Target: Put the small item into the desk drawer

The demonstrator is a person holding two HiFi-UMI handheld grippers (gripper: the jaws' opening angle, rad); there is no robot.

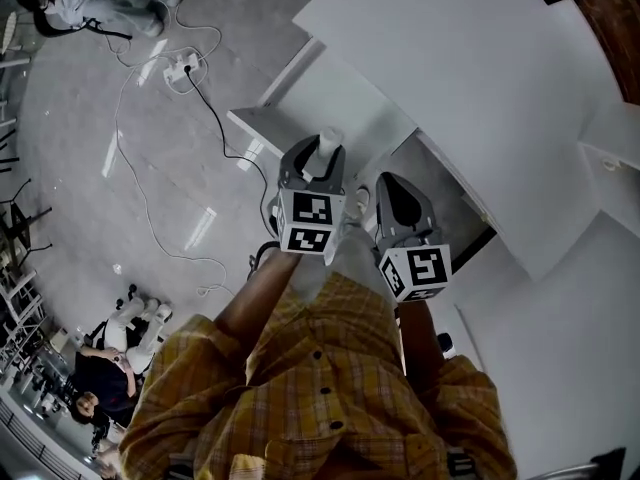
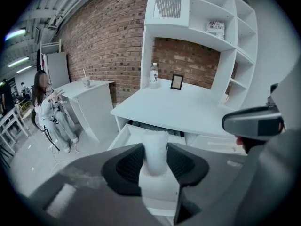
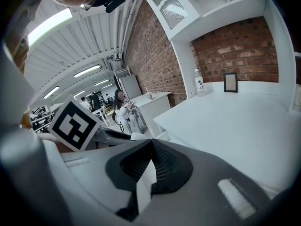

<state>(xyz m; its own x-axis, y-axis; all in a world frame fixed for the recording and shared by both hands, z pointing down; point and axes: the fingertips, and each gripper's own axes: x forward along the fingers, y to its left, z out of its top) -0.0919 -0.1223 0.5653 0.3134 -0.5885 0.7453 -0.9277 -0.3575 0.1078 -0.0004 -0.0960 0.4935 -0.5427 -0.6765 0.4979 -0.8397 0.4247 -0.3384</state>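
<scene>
The jaws of the left gripper [image 2: 154, 169] are clamped on the small item [image 2: 155, 147], a white, soft-looking roll. It stands upright between the ribbed pads with its top poking out past the tips. Gripping it low by its sides probably leaves that free end clear to go into the drawer first. The jaws of the right gripper [image 3: 149, 161] are pressed together with nothing between them. This gripper hangs just beside the left one, apparently idle and held back so that it does not block the way.

Straight ahead of the left jaws and a little below them, the drawer [image 2: 129, 133] stands pulled out from under the tabletop [image 2: 178, 109]. Its open top faces up, so the item can likely be lowered in and let go without any further pull on the front. The item is not yet over the opening; it must first be carried forward.

Farther beyond the jaws, a bottle [image 2: 154, 74] and a picture frame [image 2: 177, 82] stand at the back of the tabletop. They are well apart from the drawer and out of the item's path.
</scene>
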